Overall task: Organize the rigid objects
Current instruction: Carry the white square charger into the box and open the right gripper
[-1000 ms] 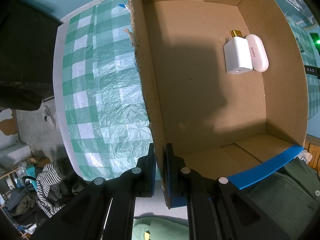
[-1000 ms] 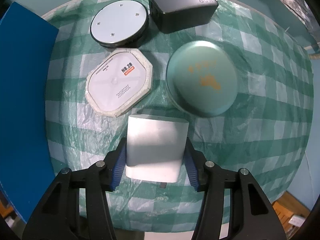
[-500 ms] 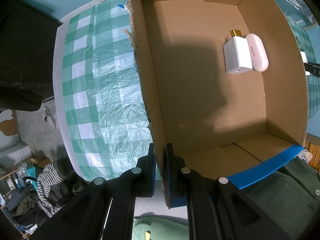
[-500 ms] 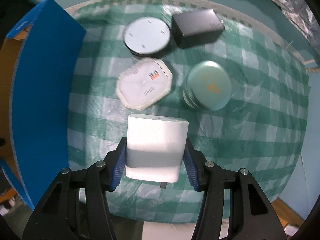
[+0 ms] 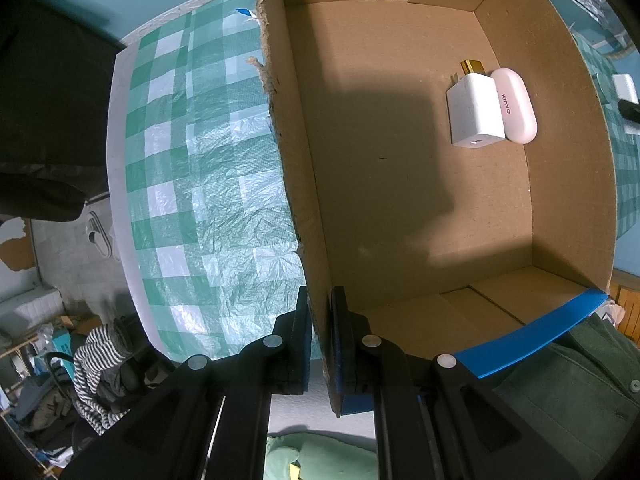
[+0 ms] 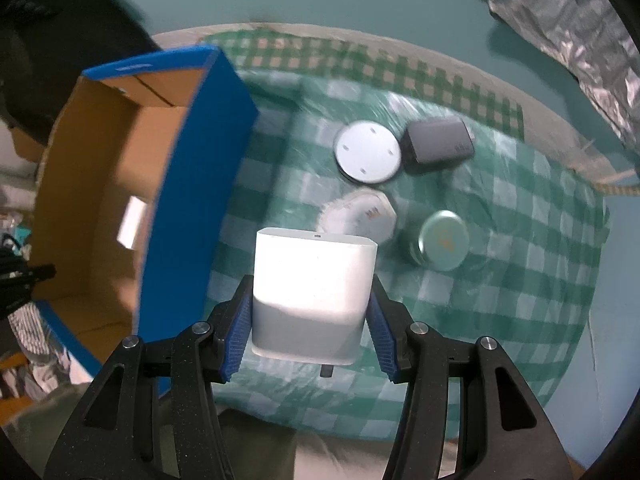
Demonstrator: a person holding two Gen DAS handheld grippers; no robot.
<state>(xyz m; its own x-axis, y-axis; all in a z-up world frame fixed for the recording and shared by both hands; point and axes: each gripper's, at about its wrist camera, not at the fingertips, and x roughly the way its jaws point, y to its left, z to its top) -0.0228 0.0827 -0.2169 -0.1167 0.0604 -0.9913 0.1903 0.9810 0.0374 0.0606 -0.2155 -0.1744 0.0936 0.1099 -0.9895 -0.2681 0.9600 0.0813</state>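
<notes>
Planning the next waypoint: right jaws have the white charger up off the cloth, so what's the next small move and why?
Probably carry the white charger sideways over the blue wall of the cardboard box. The right gripper is shut on it, clear of the checked cloth, with the box open beside it and the left gripper clamping its wall. Inside, a small charger and white case leave floor free.

My left wrist camera looks straight down along my jaws, very close to the cardboard box (image 5: 400,184), filling its right half with the box's inside and its left half with the checked worktop (image 5: 200,184). My right wrist camera also faces down, but from higher up, so it takes in most of the round worktop (image 6: 500,280) and the box (image 6: 100,184) at its left edge. Both views share the box interior and the white charger (image 5: 474,114) lying in it (image 6: 132,222).
</notes>
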